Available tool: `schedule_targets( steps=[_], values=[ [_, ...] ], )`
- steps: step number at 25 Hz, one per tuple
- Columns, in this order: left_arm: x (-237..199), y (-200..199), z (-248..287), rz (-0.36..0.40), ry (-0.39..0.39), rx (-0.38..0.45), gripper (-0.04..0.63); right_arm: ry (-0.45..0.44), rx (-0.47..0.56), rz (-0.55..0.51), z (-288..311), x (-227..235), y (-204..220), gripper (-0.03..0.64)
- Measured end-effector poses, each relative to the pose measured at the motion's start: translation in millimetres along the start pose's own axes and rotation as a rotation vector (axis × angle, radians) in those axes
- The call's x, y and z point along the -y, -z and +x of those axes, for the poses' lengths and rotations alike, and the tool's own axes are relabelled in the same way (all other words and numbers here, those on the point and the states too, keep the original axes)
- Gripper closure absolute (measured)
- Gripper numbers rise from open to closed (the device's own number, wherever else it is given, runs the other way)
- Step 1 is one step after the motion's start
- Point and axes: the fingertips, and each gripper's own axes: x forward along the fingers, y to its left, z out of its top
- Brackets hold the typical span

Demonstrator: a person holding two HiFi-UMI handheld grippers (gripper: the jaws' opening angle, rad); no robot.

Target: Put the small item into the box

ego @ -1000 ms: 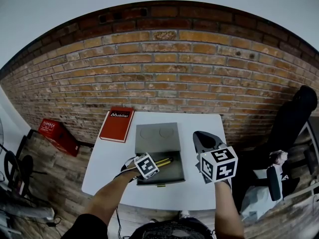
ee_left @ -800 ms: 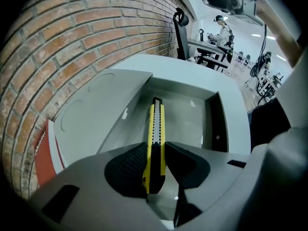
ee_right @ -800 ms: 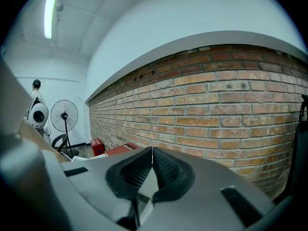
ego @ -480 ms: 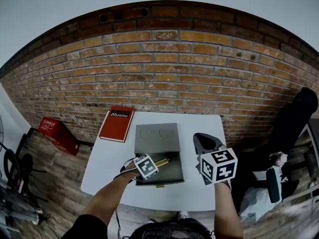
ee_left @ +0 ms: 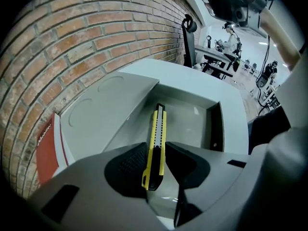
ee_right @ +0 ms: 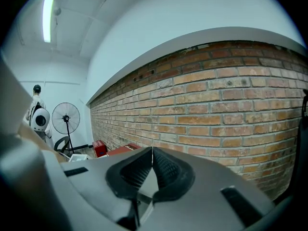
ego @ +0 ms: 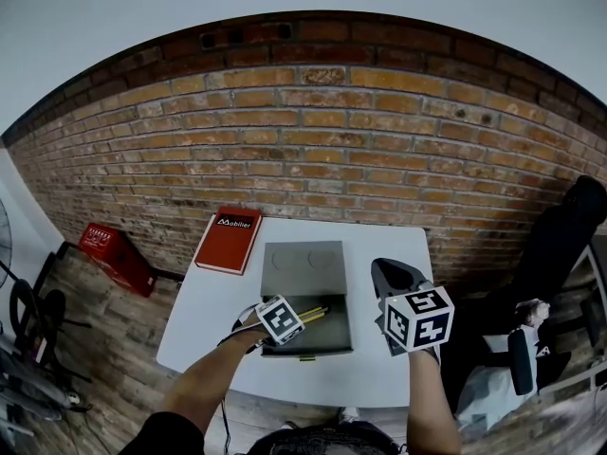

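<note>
The yellow utility knife point(ee_left: 159, 124) is clamped by its rear end between the jaws of the left gripper point(ee_left: 156, 148) and held over the open grey box point(ee_left: 211, 124) on the white table point(ego: 213, 301), while the right gripper point(ee_right: 152, 150) is held beside the box, jaws pressed together on nothing.

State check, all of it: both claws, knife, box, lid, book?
Left claw: shut on the knife.
Knife: gripped near its back end, tip out over the box, not yet set down.
Box: open.
Lid: folded back flat.
Right claw: shut, empty.
Book: closed, lying flat beside the lid.
</note>
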Motion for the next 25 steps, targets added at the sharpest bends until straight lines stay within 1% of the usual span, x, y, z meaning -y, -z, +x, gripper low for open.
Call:
schedule_targets(
  steps=[4, 5, 8, 11, 15, 22, 25],
  values=[
    [-11, -15, -16, 0.016, -0.066, 0.067, 0.46, -0.013, 0.006, 0.011, 2, -2, -2, 0.597],
    [-12, -16, -18, 0.012, -0.072, 0.072, 0.462, -0.016, 0.006, 0.013, 3, -3, -2, 0.597],
    [-10, -15, -28, -0.015, -0.071, 0.072, 0.472, -0.023, 0.007, 0.019, 4, -4, -2, 0.597],
    [-15, -22, -40, -0.033, -0.113, 0.119, 0.488, -0.038, 0.013, 0.02, 5, -8, -4, 0.597],
    [-27, -27, -61, -0.061, -0.179, 0.173, 0.492, -0.06, 0.018, 0.007, 7, -16, -9, 0.597],
    [-47, -44, -105, -0.135, -0.281, 0.308, 0.499, -0.091, 0.022, -0.018, 8, -27, -16, 0.597],
    [-53, -55, -129, -0.182, -0.32, 0.39, 0.503, -0.102, 0.026, -0.029, 7, -31, -19, 0.597]
  ],
)
